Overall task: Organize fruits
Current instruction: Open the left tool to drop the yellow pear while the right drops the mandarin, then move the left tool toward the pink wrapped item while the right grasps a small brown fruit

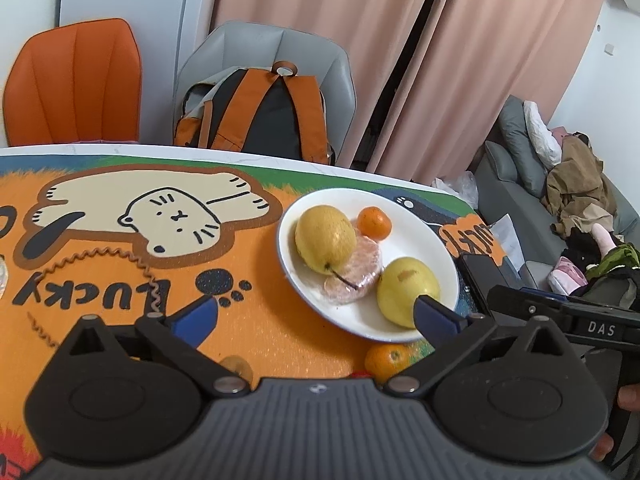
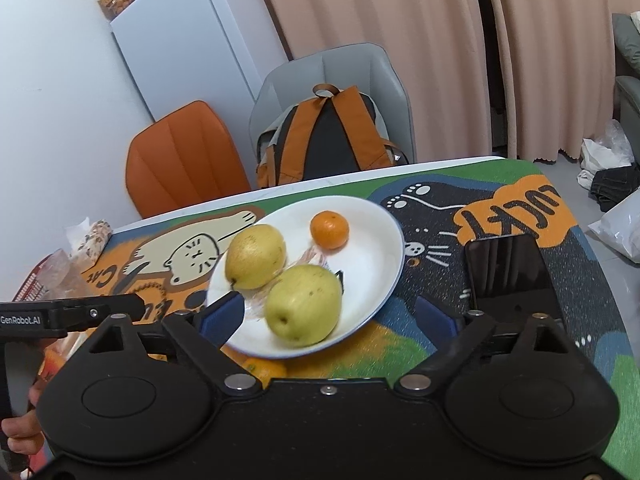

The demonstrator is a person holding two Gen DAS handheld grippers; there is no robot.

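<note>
A round white ceramic plate (image 1: 444, 258) sits on a table covered by an orange, green and dark blue cartoon-cat mat (image 1: 256, 280) printed with "LUCKY". The plate lies toward the table's far edge, near its far right corner in the left wrist view. On it are 2 yellow pears, 1 small orange mandarin and some peeled citrus wrapped in clear film. The darker yellow pear (image 1: 325, 239) lies on the plate's left side, its stem pointing toward the camera. The paler yellow-green pear (image 1: 406, 282) lies at the plate's near rim. The mandarin (image 1: 373, 222) rests at the far side of the plate, apart from both pears. The film-wrapped citrus (image 1: 356, 276) lies between the 2 pears, touching the darker one. A 2nd small orange mandarin (image 1: 387, 361) lies on the mat just beside the plate's near rim, off the plate.

The left gripper (image 1: 316, 312) is released, its blue-padded jaws spread wide above the mat with nothing between them; the right pad overlaps the pale pear's near side in view, though contact cannot be judged. The right gripper (image 2: 328, 314) also stands released, jaws apart on either side of the plate's near rim, the pale pear (image 2: 304, 304) between them but not pressed.

A black phone (image 2: 508, 268) lies on the mat to the right of the plate, near the table's right edge.
</note>
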